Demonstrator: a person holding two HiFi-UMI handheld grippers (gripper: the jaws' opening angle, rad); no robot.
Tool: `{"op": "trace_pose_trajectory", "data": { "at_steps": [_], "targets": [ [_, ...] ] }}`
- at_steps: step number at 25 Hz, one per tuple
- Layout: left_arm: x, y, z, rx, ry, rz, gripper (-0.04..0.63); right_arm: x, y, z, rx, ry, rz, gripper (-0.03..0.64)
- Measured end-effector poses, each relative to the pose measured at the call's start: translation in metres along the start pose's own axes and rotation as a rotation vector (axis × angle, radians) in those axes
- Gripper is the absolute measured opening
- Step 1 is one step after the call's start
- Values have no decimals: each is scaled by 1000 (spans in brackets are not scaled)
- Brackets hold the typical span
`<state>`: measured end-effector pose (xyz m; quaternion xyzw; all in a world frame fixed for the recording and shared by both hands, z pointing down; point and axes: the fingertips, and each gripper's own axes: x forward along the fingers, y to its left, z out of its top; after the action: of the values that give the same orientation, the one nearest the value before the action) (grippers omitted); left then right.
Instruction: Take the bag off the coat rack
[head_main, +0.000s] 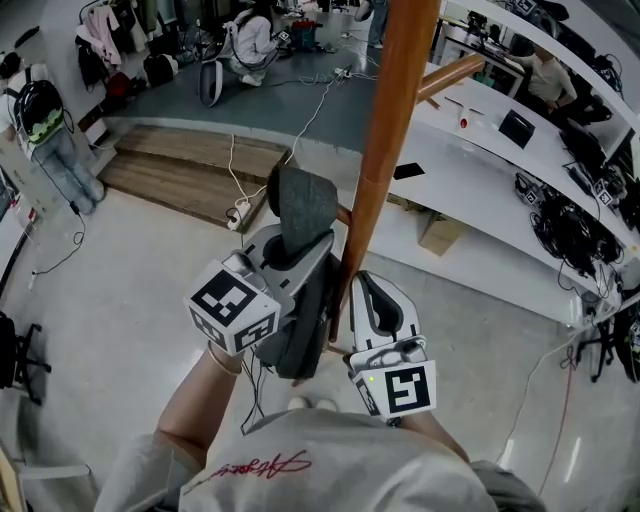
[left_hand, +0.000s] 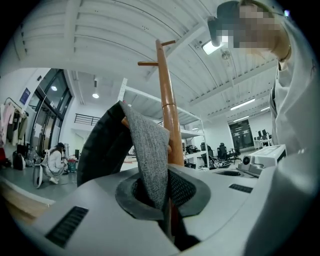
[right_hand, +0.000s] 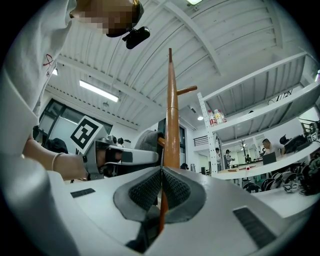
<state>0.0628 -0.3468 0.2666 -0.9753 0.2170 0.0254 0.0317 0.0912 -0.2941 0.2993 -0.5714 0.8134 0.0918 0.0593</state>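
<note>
We see 1 flat black pad (head_main: 408, 171) at the white desk (head_main: 470, 190)'s near edge and 1 cardboard box (head_main: 440, 232) below.

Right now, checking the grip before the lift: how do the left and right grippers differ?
The left gripper is clamped on the grey fabric of the bag; the right gripper is shut on nothing. In the head view the left gripper sits left of the coat rack pole, the right gripper right of it. Both point toward the pole.

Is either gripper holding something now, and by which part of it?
The left gripper is shut on the bag, pinching its gray fabric flap. The right gripper is shut and empty.
</note>
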Motion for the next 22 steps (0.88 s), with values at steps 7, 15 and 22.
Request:
{"op": "trace_pose_trajectory", "data": {
  "at_steps": [7,15,22],
  "targets": [
    [-11,11,13,27,-32,79,37,0,5,-2,6,1,11,17],
    [-36,22,23,5,-62,174,37,5,9,-3,16,-6,35,17],
    [-54,23,25,-6,-72,243,37,13,18,-3,33,-8,87,17]
  ]
}}
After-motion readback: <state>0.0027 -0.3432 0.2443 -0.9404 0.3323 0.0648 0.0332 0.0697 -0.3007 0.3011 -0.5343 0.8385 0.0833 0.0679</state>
